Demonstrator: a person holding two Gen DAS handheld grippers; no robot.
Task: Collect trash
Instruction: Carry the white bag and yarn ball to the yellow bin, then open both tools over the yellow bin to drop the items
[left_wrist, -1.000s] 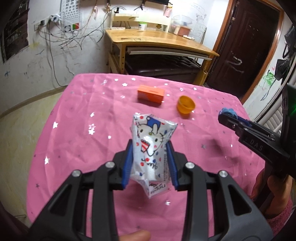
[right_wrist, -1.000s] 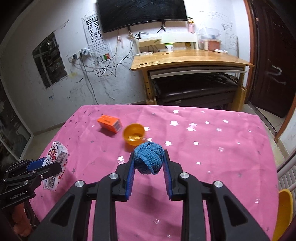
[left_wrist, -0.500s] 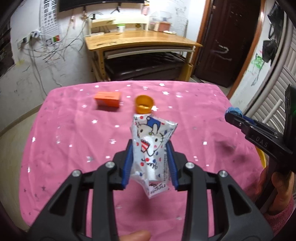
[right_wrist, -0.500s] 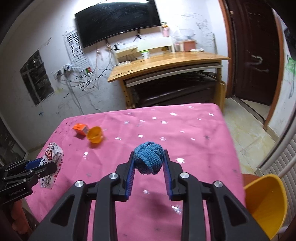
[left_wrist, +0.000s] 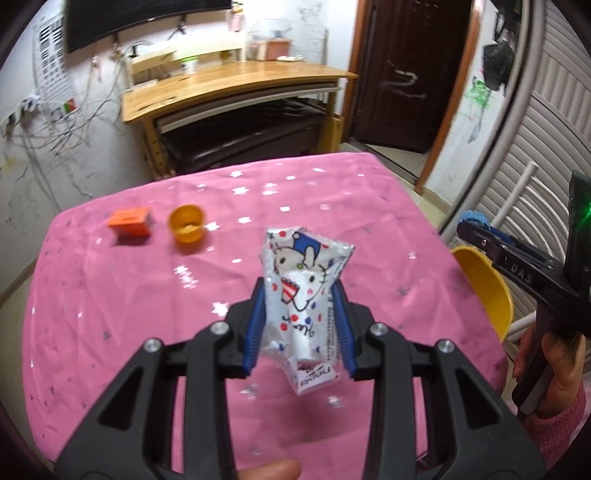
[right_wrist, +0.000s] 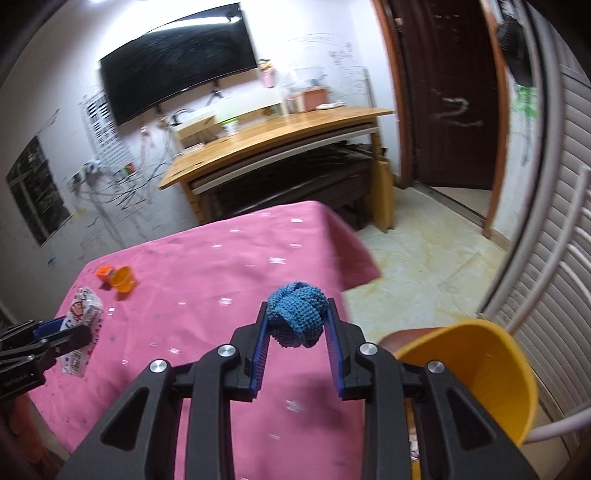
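Note:
My left gripper (left_wrist: 299, 295) is shut on a white cartoon-print snack wrapper (left_wrist: 303, 291), held upright above the pink starred tablecloth (left_wrist: 110, 314). In the right wrist view the same wrapper (right_wrist: 83, 314) shows at the far left in the left gripper (right_wrist: 55, 332). My right gripper (right_wrist: 297, 314) is shut on a blue crocheted ball (right_wrist: 297, 319), over the table's right edge. A yellow bin (right_wrist: 476, 373) stands just right of it, below table height. From the left wrist view, the right gripper (left_wrist: 476, 229) hangs over the yellow bin (left_wrist: 484, 288).
A small orange box (left_wrist: 131, 223) and an orange cup (left_wrist: 186, 229) sit on the far left of the table. Behind stand a wooden desk (right_wrist: 280, 133), a dark door (right_wrist: 450, 92) and tiled floor (right_wrist: 424, 266). A white chair frame (right_wrist: 546, 280) borders the bin.
Both grippers have swung to the right across the table with their loads. The right one now reaches the table's right edge, and the yellow bin has come into view beside it.

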